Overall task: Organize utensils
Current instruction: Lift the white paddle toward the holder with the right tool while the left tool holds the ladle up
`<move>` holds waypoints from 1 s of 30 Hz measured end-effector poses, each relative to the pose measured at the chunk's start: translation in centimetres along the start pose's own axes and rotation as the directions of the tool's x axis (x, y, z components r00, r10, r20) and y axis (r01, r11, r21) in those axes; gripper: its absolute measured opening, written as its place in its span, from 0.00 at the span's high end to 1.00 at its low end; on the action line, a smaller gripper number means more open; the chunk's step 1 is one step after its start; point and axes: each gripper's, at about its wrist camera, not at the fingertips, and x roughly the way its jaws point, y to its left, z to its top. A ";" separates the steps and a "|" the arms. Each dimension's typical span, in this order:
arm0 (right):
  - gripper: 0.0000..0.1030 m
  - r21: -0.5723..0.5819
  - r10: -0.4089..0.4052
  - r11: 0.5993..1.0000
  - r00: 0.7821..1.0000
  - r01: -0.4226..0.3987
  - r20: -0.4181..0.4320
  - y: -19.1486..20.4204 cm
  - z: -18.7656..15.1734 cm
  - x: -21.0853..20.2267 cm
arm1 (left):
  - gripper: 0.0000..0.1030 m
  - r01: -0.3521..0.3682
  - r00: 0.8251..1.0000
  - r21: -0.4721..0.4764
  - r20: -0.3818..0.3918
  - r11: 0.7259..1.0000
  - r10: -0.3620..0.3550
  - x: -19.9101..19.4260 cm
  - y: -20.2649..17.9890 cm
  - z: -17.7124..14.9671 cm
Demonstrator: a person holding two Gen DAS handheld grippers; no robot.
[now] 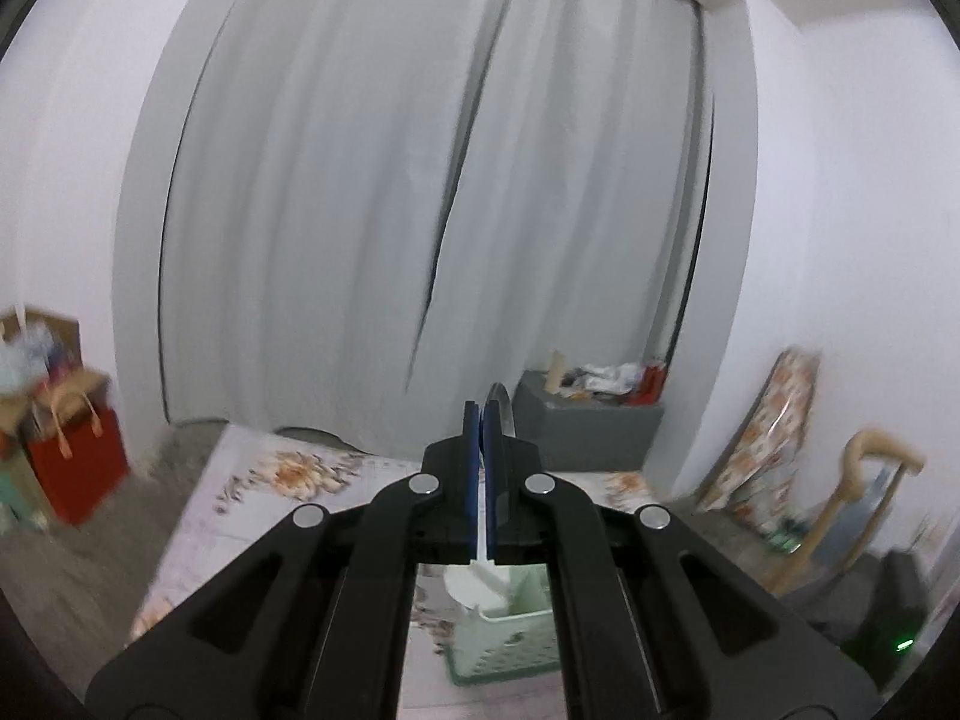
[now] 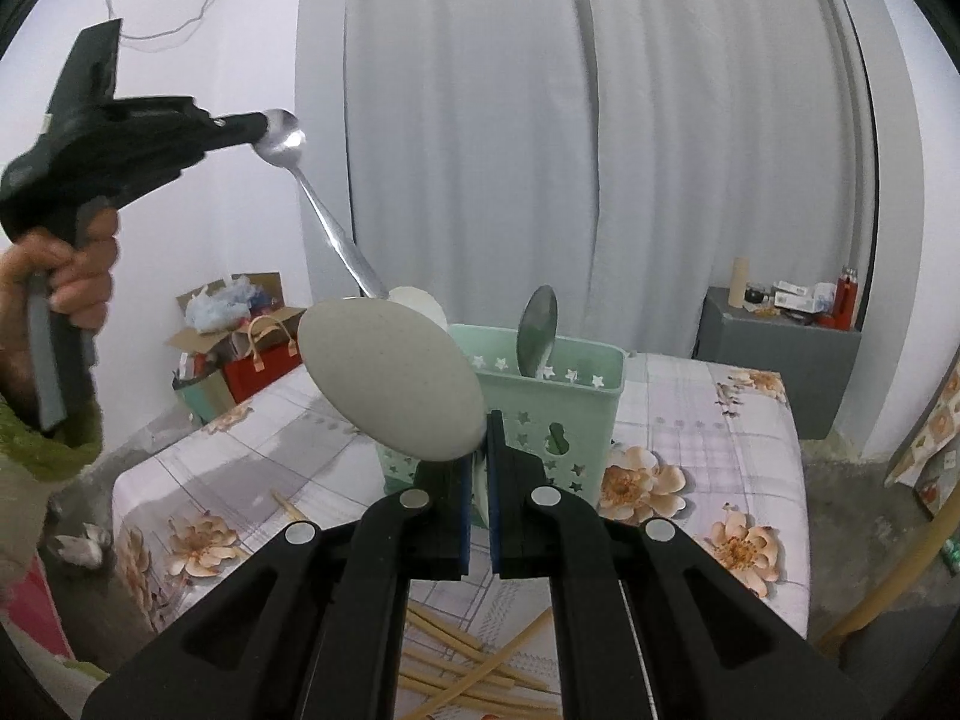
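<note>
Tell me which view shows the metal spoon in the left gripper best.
Right wrist view. It shows the whole metal spoon: bowl clamped in the left gripper, handle slanting down toward the green basket. The left wrist view shows only a thin metal edge past its own shut fingertips, so the spoon's shape is unreadable there.

The bench (image 2: 720,420) wears a pale checked cloth printed with orange flowers. A mint green caddy (image 2: 558,420) with star cut-outs stands on it, towards the far edge. On the near side of the caddy, loose pale chopsticks (image 2: 468,666) lie scattered and crossing one another on the cloth. One more stick (image 2: 288,507) lies apart, left of the caddy.
</note>
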 end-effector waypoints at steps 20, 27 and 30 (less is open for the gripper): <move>0.96 0.056 0.004 0.998 1.000 -0.002 -0.020 -1.1 -0.6 0.4 | 1.00 -0.105 0.994 0.201 0.050 0.974 0.097 3.6 -4.1 -1.2; 0.96 0.061 0.020 0.998 0.999 -0.018 -0.027 -0.8 -0.7 0.7 | 1.00 -0.138 0.990 0.262 0.048 0.955 0.130 5.0 -4.5 -1.8; 0.96 0.060 0.018 0.998 0.999 -0.016 -0.027 -0.8 -0.6 0.6 | 1.00 -0.134 0.991 0.278 0.021 0.951 0.133 5.8 -4.9 -2.9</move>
